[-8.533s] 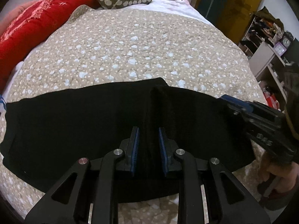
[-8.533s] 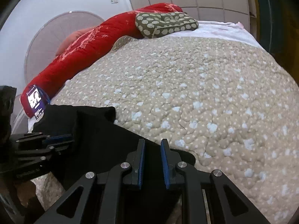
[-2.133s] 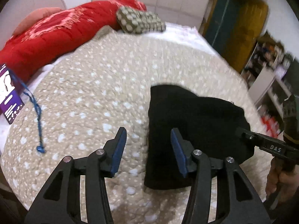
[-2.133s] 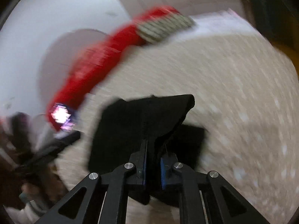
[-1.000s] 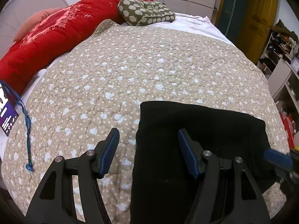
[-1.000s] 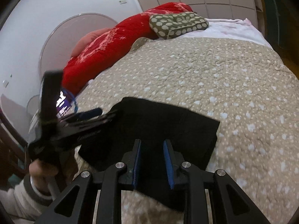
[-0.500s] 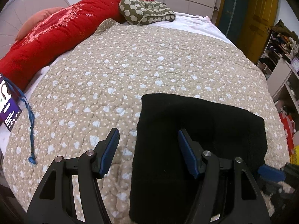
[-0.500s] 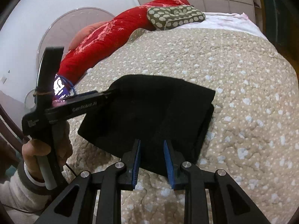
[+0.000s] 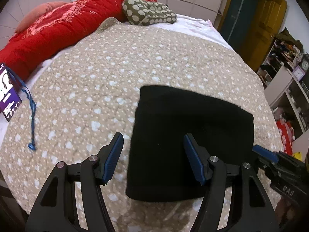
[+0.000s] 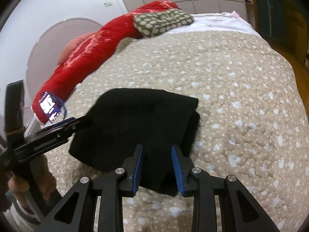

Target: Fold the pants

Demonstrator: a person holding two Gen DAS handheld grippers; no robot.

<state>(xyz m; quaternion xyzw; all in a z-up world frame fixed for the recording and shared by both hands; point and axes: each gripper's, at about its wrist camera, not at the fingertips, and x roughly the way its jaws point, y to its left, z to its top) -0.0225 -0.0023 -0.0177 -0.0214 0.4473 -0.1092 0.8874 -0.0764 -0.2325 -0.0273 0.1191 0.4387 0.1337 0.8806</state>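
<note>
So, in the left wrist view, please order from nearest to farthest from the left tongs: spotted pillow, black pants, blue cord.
1. black pants, right under the left tongs.
2. blue cord, on the quilt to the left.
3. spotted pillow, far end of the bed.

Bare quilt (image 9: 173, 58) beyond pants (image 9: 189, 135), red blanket (image 9: 67, 29) along far-left edge

"DAS" on right hand-held gripper (image 9: 270, 155)

Pants (image 9: 185, 141): folded, on the quilt (image 9: 115, 73), near its front edge.
Pillow (image 9: 148, 16): behind, at the far end.
Rolled blanket (image 9: 63, 31): along the left side.
Tag (image 9: 7, 94): far left.
</note>
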